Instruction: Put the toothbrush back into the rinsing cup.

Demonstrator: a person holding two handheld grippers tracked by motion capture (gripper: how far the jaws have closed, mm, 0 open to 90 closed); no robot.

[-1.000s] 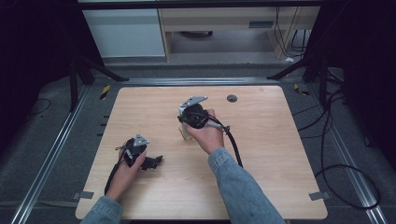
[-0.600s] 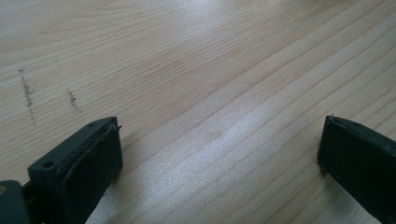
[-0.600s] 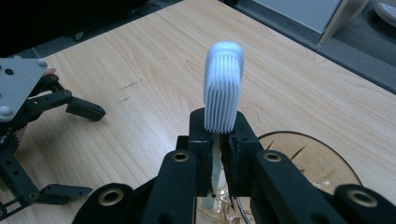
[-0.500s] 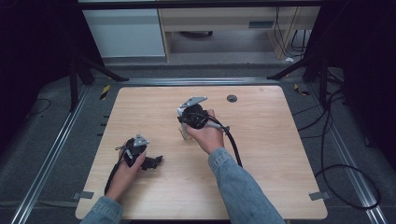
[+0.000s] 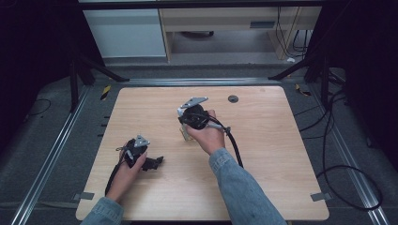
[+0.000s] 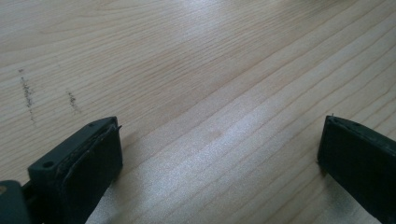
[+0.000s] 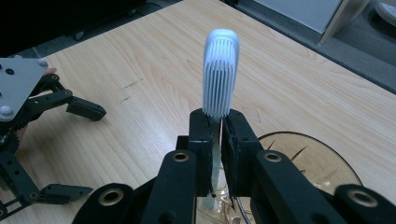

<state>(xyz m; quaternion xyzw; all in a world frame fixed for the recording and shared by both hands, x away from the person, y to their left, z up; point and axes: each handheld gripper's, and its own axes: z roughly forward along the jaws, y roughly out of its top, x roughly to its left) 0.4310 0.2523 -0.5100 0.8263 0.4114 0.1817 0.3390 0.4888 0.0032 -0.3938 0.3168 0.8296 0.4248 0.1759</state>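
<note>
The right tongs (image 7: 215, 128) are clamped on a pale, ribbed, toothbrush-like handle (image 7: 220, 74), which stands upright between the two black jaws, its rounded top rising clear above them. In the high view the right tongs (image 5: 187, 125) sit near the middle of the worktop (image 5: 277, 154), with the right hand (image 5: 206, 136) wrapped around their body and the cable trailing back towards the near right. Just below these tongs, in the right gripper view, lies the rim of a clear glass vessel (image 7: 317, 158), into which the lower end of the handle seems to reach; what the vessel holds is hard to tell. The left tongs (image 5: 152, 162) rest on the worktop at the near left, held by the left hand (image 5: 129, 164), well apart from the right ones. Their jaws stand wide, with bare wood between them in the left gripper view.
</note>
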